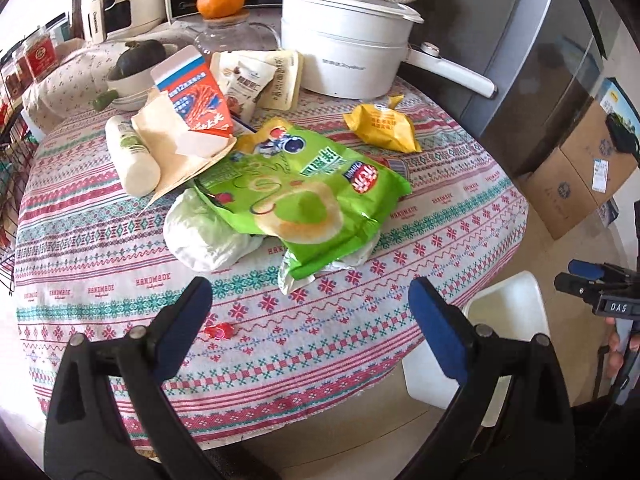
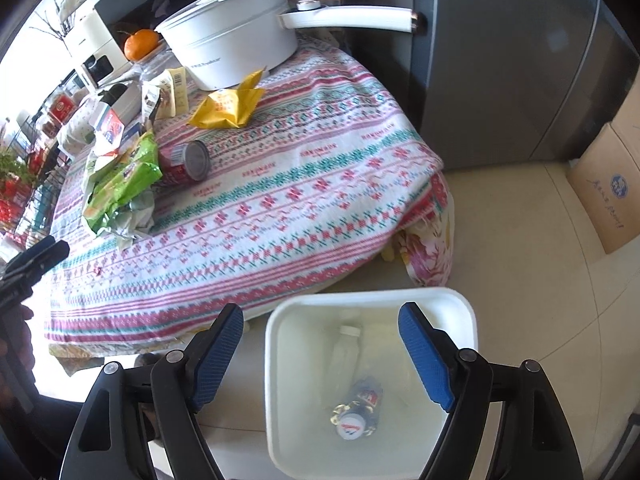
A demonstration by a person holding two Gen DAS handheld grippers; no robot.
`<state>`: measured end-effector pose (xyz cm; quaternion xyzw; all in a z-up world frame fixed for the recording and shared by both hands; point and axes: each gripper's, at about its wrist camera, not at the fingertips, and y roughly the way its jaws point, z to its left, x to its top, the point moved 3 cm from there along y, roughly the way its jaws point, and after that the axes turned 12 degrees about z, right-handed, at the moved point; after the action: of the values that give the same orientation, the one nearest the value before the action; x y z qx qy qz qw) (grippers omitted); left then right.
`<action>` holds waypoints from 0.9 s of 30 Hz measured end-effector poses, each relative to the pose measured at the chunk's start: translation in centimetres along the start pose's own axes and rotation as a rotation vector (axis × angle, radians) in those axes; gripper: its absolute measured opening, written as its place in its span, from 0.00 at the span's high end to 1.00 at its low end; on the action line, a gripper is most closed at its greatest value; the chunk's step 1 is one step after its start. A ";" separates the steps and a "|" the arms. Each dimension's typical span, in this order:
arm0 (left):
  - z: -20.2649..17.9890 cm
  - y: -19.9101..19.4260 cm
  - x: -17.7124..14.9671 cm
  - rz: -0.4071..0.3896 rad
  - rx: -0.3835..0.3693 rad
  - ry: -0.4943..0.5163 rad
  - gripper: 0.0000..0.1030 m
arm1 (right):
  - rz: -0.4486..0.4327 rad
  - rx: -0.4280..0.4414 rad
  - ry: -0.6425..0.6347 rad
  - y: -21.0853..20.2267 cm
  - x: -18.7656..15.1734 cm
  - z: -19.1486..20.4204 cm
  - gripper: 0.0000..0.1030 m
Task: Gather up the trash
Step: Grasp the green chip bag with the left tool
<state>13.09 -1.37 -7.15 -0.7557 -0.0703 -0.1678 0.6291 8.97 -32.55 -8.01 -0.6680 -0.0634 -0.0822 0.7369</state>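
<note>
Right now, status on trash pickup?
Left gripper open, empty. Right gripper open above bin. Two bottles binned. Green bag remaining.

near table (image 1: 120, 288) edge: open cloth | centre: chip bag (image 1: 304, 200) heaped on wrappers | far side: pot (image 1: 344, 56), boxes packed tight | bin (image 2: 460, 300) mouth unobstructed beside table

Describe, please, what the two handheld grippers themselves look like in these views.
Both the left gripper and right gripper have glossy black plastic frames with triangular cut-outs and silver pivot pins. Each finger carries a blue textured pad. The right gripper's side bears a small white "DAS" label. No cables or sleeves show.
</note>
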 end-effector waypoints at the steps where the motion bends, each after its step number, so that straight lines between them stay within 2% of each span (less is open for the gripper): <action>1: 0.6 0.1 0.2 0.011 -0.025 -0.028 0.05 | -0.001 -0.002 -0.007 0.1 0.3 0.4 0.21; 4: 2.4 0.8 0.9 0.045 -0.108 -0.117 0.06 | 0.002 0.000 -0.025 0.3 1.2 1.7 0.21; 10: 3.6 3.9 2.2 0.120 -0.264 -0.265 0.17 | 0.015 0.003 -0.058 1.0 2.8 4.1 0.20; 14: 3.7 5.6 3.5 0.125 -0.325 -0.362 0.20 | 0.019 0.001 -0.070 1.5 3.7 5.2 0.20; 16: 3.7 6.4 4.1 0.127 -0.323 -0.394 0.27 | 0.022 -0.001 -0.072 1.6 4.0 5.5 0.20; 19: 3.8 7.4 4.6 0.134 -0.319 -0.431 0.44 | 0.025 0.001 -0.076 1.9 4.3 5.9 0.20; 21: 3.8 7.6 4.6 0.135 -0.337 -0.450 0.64 | 0.025 -0.004 -0.079 2.0 4.4 6.1 0.20; 23: 3.4 7.2 4.8 0.119 -0.342 -0.436 0.74 | 0.023 -0.011 -0.083 2.0 4.3 6.2 0.20; 27: 2.8 5.0 5.2 0.048 -0.335 -0.365 0.83 | 0.019 -0.013 -0.085 1.9 4.2 6.2 0.20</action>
<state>19.96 -0.16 -10.46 -0.8686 -0.1363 -0.0228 0.4758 13.57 -26.38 -8.40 -0.6763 -0.0878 -0.0473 0.7299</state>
